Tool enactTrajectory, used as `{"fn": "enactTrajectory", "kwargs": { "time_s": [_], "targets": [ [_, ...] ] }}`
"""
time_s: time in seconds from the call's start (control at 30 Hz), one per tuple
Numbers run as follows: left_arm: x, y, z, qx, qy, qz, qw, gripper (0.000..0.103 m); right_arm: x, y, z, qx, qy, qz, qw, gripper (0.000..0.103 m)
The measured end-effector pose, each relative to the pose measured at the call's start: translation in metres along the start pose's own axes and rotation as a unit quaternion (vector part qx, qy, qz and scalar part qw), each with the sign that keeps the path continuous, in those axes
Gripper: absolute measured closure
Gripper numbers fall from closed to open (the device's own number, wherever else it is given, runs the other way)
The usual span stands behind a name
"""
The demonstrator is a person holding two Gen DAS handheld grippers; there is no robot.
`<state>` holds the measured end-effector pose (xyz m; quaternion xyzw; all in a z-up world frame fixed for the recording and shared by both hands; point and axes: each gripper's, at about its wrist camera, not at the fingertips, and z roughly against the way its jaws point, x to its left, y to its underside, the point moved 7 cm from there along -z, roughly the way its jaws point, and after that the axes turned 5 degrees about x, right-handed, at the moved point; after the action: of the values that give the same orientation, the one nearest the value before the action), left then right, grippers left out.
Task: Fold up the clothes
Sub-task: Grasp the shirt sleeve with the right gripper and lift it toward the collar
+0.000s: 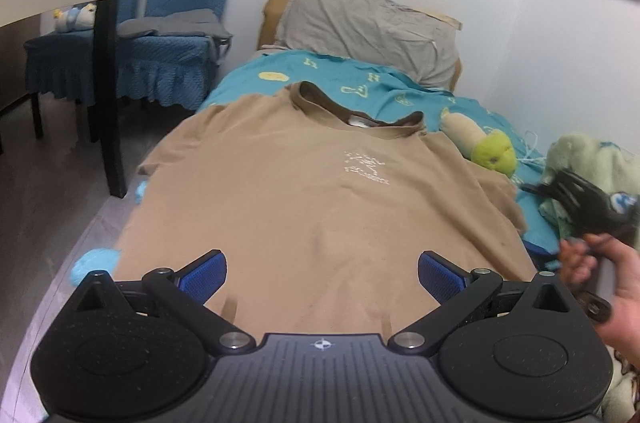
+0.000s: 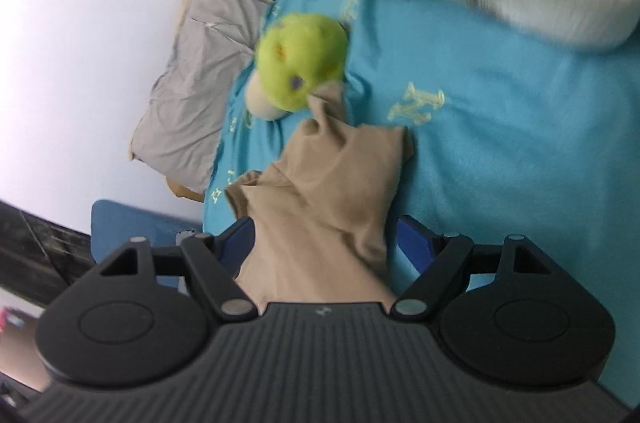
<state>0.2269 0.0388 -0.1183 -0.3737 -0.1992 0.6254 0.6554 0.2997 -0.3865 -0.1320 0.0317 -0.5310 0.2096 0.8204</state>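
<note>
T-shirt: a tan T-shirt (image 1: 320,207) is spread front-up on the bed, collar toward the pillow, its hem near the left wrist camera; one sleeve (image 2: 340,167) lies bunched on the bedcover.
Left gripper: the left gripper (image 1: 322,279) hangs over the hem with its jaws spread as wide as they go; nothing is caught between the blue pads (image 1: 206,277).
Right gripper: the right gripper (image 2: 326,243) is set at the sleeve side, jaws well apart; tan cloth lies between the pads, but no pinch on it can be made out. The view is blurred.
Surroundings: a teal bedcover (image 1: 384,91) lies under the shirt, a green plush toy (image 2: 300,63) touches the sleeve tip, a grey pillow (image 1: 372,27) rests at the head, and blue chairs (image 1: 160,23) stand beside the bed.
Step in hand: the shirt is judged laid out and not yet folded.
Next move: the sleeve would need pinching and carrying across the chest, clear of the toy.
</note>
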Motion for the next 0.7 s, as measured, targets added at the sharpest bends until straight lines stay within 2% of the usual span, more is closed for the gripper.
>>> {"fn": "enactTrajectory", "kwargs": {
  "time_s": [0.03,0.17,0.23,0.37,0.4,0.43,0.5,0.53,0.6,0.7],
  "targets": [
    [-0.001,0.001,-0.006,0.000,0.003,-0.002,1.0000,0.000,0.000,-0.001,-0.010,0.005,-0.006,0.000,1.000,0.025],
    [0.000,0.004,-0.024,0.002,0.011,0.000,0.9999,0.000,0.009,-0.013,-0.031,-0.025,-0.015,0.037,0.999,0.025],
    [0.005,0.005,-0.034,0.011,0.016,0.018,0.9997,0.000,0.010,-0.021,-0.037,-0.042,-0.018,0.052,0.998,0.025],
    [0.017,0.008,-0.044,0.027,0.026,0.059,0.9976,0.000,0.014,-0.034,-0.053,-0.046,-0.012,0.087,0.995,0.024],
    [0.020,0.009,-0.046,0.031,0.028,0.069,0.9967,0.000,0.016,-0.036,-0.058,-0.043,-0.003,0.100,0.994,0.037],
    [0.023,0.010,-0.048,0.035,0.031,0.078,0.9958,0.000,0.018,-0.038,-0.062,-0.041,0.006,0.112,0.993,0.063],
    [0.025,0.012,-0.050,0.044,0.032,0.086,0.9947,0.000,0.020,-0.037,-0.071,-0.033,0.045,0.144,0.988,0.080],
    [0.026,0.013,-0.051,0.046,0.032,0.089,0.9945,0.000,0.024,-0.036,-0.070,-0.040,0.051,0.164,0.984,0.087],
    [0.026,0.013,-0.051,0.046,0.030,0.088,0.9946,0.000,0.034,-0.037,-0.057,-0.084,0.062,0.193,0.976,0.090],
    [0.024,0.013,-0.049,0.043,0.026,0.080,0.9955,0.000,0.038,-0.044,-0.033,-0.141,0.074,0.196,0.967,0.090]
  ]
}}
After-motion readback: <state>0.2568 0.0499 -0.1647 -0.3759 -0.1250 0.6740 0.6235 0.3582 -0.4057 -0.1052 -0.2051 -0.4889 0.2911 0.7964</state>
